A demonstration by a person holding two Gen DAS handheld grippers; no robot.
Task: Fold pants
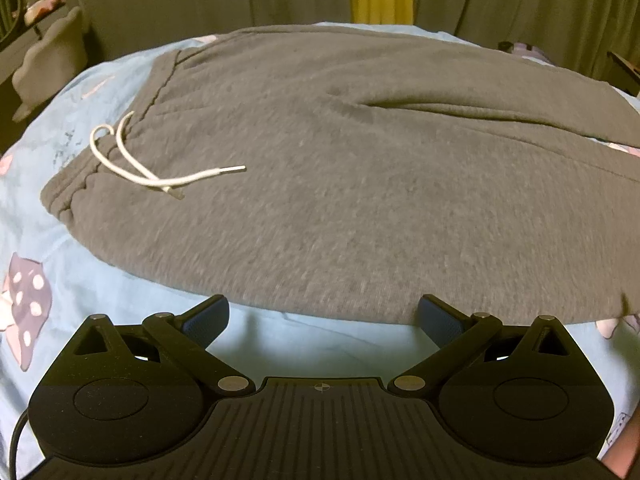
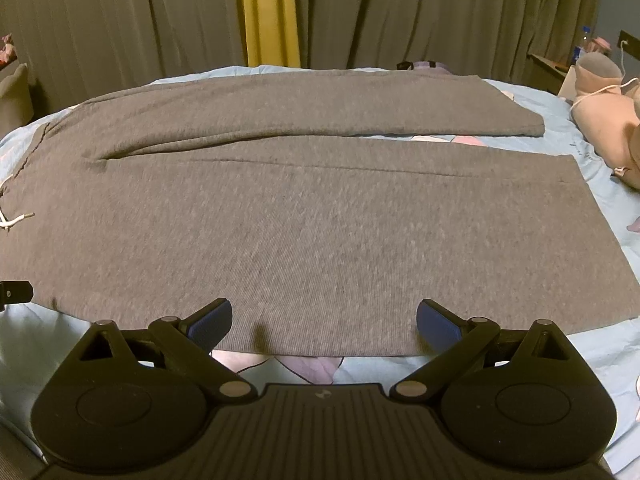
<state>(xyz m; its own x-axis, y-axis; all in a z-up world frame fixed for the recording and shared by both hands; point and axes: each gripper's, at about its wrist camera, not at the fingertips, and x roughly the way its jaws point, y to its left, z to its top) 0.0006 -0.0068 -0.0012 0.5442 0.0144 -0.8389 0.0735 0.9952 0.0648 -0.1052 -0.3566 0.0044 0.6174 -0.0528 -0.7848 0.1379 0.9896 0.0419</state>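
Pants [image 2: 280, 220] flat on bedsheet [image 1: 320, 340] | near edge just ahead of both hand-held grippers [image 1: 323, 316] [image 2: 324, 320] | jaws wide, empty

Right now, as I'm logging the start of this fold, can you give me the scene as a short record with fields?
garment: grey sweatpants, spread flat, legs side by side, unfolded
surface: light blue patterned bedsheet
drawstring: white drawstring lying loose on the waistband end
left tool: left tool open, at the near edge by the waist end, holding nothing
right tool: right tool open, at the near leg's edge, holding nothing
backdrop: grey curtains
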